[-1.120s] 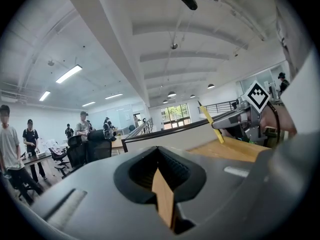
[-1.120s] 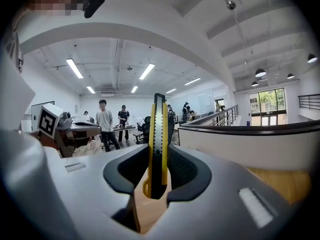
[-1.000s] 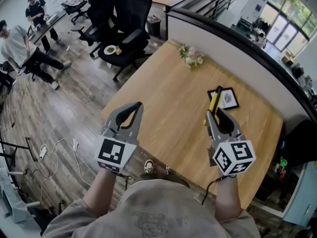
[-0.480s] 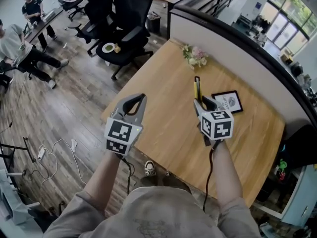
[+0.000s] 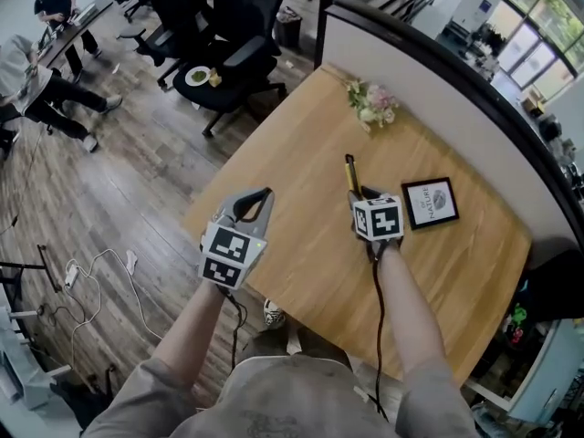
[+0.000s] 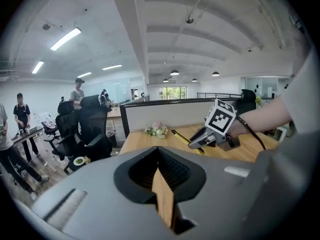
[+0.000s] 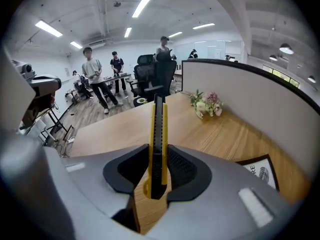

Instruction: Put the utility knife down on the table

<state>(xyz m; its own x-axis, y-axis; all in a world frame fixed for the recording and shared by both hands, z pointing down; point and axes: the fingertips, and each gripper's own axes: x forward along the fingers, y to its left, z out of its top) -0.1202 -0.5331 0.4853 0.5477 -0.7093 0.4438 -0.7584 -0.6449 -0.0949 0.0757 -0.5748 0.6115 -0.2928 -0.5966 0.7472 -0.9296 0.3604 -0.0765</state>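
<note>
A yellow and black utility knife [image 5: 349,172] sticks out forward from my right gripper [image 5: 358,193], which is shut on it above the middle of the wooden table [image 5: 301,153]. In the right gripper view the knife [image 7: 157,134] stands on edge between the jaws of the right gripper [image 7: 158,170], its tip pointing away over the table. My left gripper [image 5: 259,195] hangs over the table's near left edge, shut with nothing in it. The left gripper view looks past the left gripper [image 6: 161,184] to the right gripper [image 6: 197,142] and the knife [image 6: 181,136].
A small bunch of flowers [image 5: 374,103] lies at the table's far side by the partition wall [image 5: 438,71]. A black-framed picture [image 5: 431,201] lies right of my right gripper. Office chairs [image 5: 233,44] stand beyond the table's left corner. People sit at the far left.
My right gripper has carried the knife leftward and further over the table, from beside the framed picture to the table's middle. The left gripper has hardly moved.
</note>
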